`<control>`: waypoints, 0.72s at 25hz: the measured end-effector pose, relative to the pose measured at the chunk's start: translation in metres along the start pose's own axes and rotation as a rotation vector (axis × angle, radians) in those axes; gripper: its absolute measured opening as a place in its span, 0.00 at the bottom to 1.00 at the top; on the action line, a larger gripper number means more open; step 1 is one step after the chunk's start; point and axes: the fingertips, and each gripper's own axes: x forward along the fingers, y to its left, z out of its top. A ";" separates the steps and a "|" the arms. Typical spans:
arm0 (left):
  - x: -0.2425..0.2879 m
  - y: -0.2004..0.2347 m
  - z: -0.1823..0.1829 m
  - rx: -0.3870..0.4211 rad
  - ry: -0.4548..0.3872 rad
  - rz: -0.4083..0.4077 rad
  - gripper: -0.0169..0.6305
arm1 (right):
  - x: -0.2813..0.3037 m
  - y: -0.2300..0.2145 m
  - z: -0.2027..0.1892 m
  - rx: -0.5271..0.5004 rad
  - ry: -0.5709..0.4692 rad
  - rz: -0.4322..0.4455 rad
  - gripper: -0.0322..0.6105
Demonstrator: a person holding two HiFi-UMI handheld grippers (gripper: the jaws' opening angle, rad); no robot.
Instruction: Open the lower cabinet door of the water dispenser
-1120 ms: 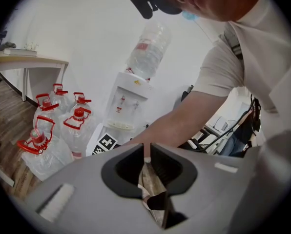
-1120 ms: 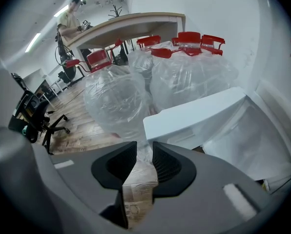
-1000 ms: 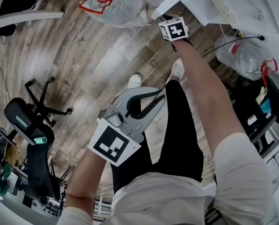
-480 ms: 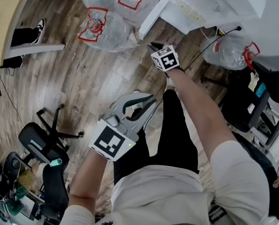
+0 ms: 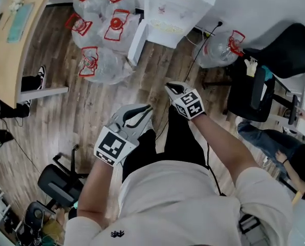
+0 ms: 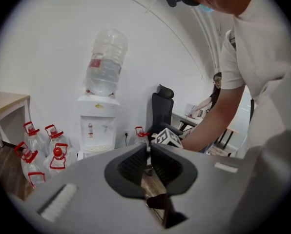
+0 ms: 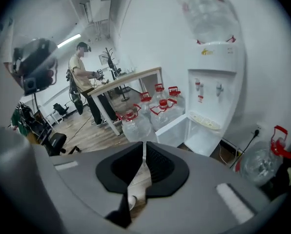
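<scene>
The white water dispenser [image 5: 178,9] stands against the wall at the top of the head view, with a bottle on top [image 6: 105,62]. Its lower cabinet door [image 5: 136,42] hangs swung out to the left, and the right gripper view shows the open door [image 7: 172,130] and the bare white cabinet inside [image 7: 206,140]. My right gripper [image 5: 169,87] is raised well back from the dispenser, touching nothing. Its jaws are closing and nearly together, with nothing between them [image 7: 145,145]. My left gripper [image 5: 146,108] is beside it, tips together and empty [image 6: 149,147].
Several red-capped water bottles [image 5: 99,60] lie on the wood floor left of the dispenser, and one more [image 5: 219,47] to its right by a cable. A black chair [image 5: 255,86] and a seated person [image 5: 275,142] are at right, a desk [image 5: 19,40] at left.
Both grippers rose and drew back from the dispenser toward my body. The right one came away from the open door's edge and its jaws narrowed. The left stayed closed.
</scene>
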 end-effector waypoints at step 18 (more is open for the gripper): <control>0.004 -0.068 0.027 0.067 0.136 -0.143 0.13 | -0.217 0.066 0.046 0.026 -0.220 -0.083 0.05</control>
